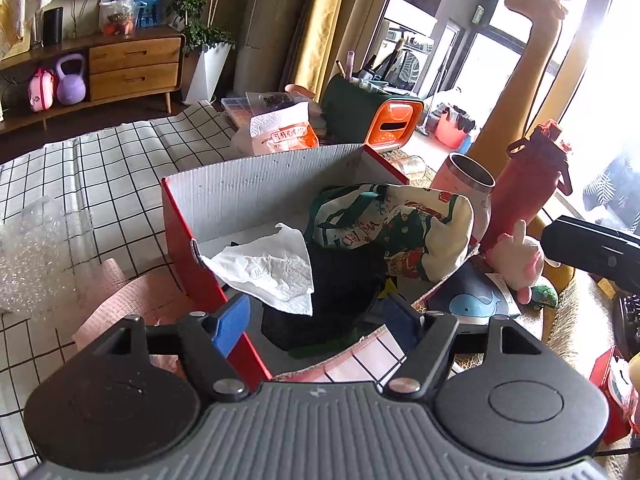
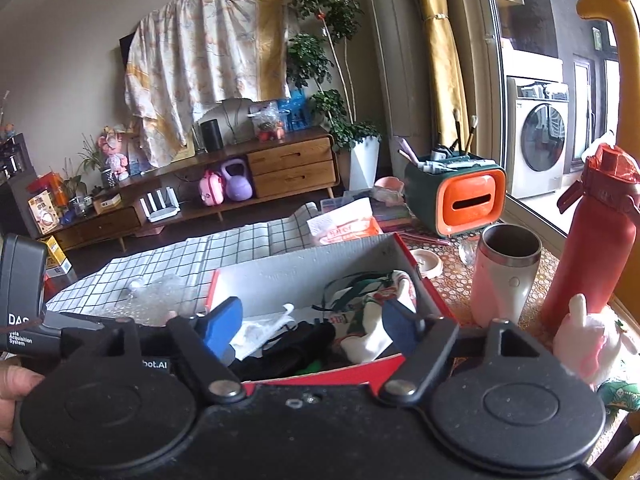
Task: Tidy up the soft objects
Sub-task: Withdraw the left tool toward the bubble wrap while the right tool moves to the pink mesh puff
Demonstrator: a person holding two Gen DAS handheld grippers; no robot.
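A red cardboard box (image 1: pixel 256 192) with a grey inside stands on the table; it also shows in the right wrist view (image 2: pixel 304 268). In it lie a white tissue (image 1: pixel 272 268), a dark cloth (image 1: pixel 340 288) and a Christmas-print fabric bag (image 1: pixel 396 228). My left gripper (image 1: pixel 316 324) is open and empty, hovering over the box's near edge. My right gripper (image 2: pixel 312 328) is open and empty, just before the box's near wall. A pink and white plush toy (image 1: pixel 516 260) lies right of the box, seen too in the right wrist view (image 2: pixel 588 344).
Bubble wrap (image 1: pixel 36 256) and a pink cloth (image 1: pixel 132 300) lie left of the box on the checked tablecloth (image 1: pixel 100 160). A steel-lined mug (image 2: pixel 504 276), red bottle (image 2: pixel 592 240), orange-green organizer (image 2: pixel 456 196) and snack bag (image 1: pixel 280 132) stand around it.
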